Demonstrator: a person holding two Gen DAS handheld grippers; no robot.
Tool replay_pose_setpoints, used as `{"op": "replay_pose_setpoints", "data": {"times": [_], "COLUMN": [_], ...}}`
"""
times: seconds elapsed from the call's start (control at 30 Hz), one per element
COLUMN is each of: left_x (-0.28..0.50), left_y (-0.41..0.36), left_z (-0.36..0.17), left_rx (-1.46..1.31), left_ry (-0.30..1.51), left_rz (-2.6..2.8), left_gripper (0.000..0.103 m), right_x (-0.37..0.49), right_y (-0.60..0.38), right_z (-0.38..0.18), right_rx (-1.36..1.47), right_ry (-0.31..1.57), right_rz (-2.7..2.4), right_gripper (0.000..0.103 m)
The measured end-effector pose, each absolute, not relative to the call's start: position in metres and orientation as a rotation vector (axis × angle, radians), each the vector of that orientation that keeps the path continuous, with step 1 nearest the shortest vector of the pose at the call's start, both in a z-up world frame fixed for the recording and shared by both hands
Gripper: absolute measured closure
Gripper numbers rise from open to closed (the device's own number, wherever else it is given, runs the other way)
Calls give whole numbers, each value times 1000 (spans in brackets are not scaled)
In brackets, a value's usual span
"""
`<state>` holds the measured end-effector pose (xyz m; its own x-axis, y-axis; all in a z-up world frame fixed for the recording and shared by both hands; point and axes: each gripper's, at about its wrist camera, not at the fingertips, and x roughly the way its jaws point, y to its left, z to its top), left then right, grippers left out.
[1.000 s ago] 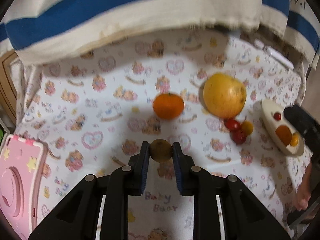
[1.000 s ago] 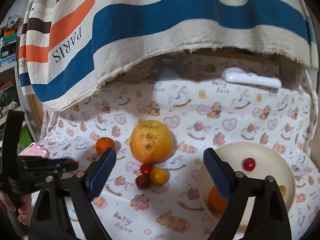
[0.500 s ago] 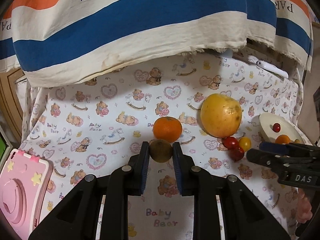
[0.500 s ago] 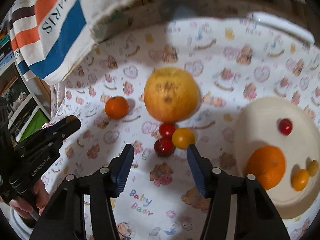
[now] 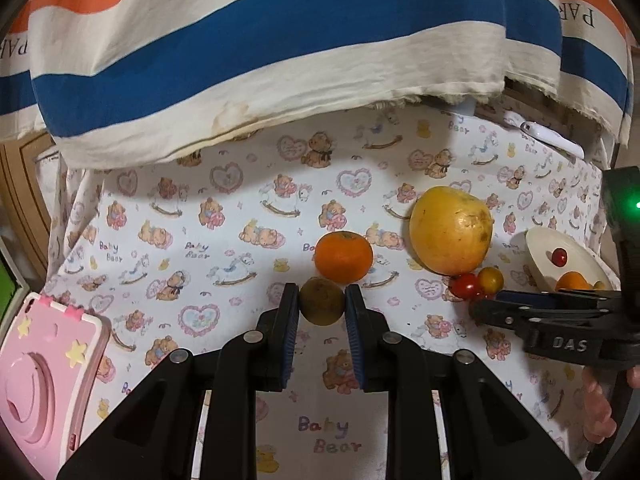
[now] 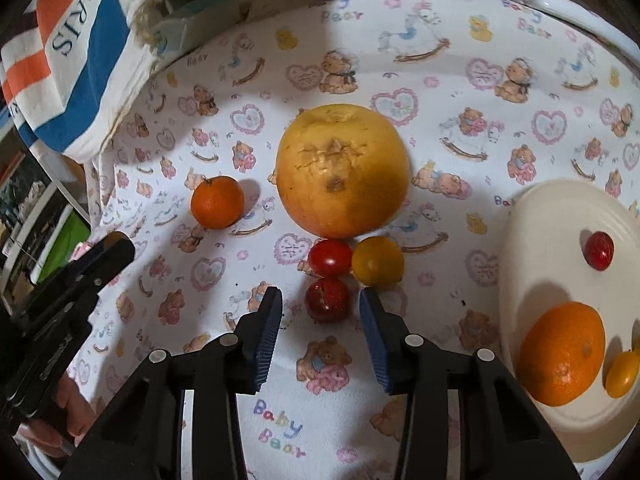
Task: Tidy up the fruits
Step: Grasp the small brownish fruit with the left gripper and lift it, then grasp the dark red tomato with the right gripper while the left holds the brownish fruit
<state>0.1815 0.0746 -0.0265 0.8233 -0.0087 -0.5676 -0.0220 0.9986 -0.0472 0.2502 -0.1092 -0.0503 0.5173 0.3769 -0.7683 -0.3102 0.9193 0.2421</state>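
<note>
My left gripper [image 5: 322, 304] is shut on a small brown-green fruit [image 5: 322, 301], held above the cloth in front of a tangerine [image 5: 343, 257]. A big yellow grapefruit [image 6: 343, 170] lies mid-cloth, with a red cherry tomato [image 6: 330, 258], a yellow one [image 6: 378, 261] and a dark red one [image 6: 328, 300] just below it. My right gripper [image 6: 320, 304] is closing around the dark red tomato, which sits between the jaws; gaps remain on both sides. The cream plate [image 6: 532, 248] at right holds a tangerine [image 6: 562, 354], a red tomato [image 6: 599, 250] and a yellow tomato [image 6: 622, 374].
A striped "PARIS" cloth [image 5: 280, 52] hangs over the far side. A pink case [image 5: 44, 372] lies at the near left. A white remote-like object [image 5: 540, 132] rests at the back right. A second tangerine [image 6: 217, 202] lies left of the grapefruit.
The right gripper came down and forward toward the tomato cluster while its jaws narrowed around the dark red tomato. The left gripper tilted upward slightly, still holding its fruit.
</note>
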Motion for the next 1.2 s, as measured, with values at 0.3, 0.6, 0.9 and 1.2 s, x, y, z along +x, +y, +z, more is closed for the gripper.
{"op": "replay_pose_setpoints", "data": {"times": [0.3,0.6,0.9,1.2], "left_x": [180,177,171,168], "left_y": [73,69,64,63], "left_z": [-25,-23,-19,-17], "left_rx": [-36,-12,11,33], "left_ry": [592,570,537,530], "left_rz": [10,11,12,10], "left_gripper": [81,81,81,81], "right_x": [254,241,196,164], "right_y": [-93,-89,-103,-144], "right_z": [-57,-53,-25,-1], "right_rx": [-29,-77,-96,-39], "right_ry": [913,851,716,624], "right_rz": [335,334,395,392], "right_gripper": [68,76,76,76]}}
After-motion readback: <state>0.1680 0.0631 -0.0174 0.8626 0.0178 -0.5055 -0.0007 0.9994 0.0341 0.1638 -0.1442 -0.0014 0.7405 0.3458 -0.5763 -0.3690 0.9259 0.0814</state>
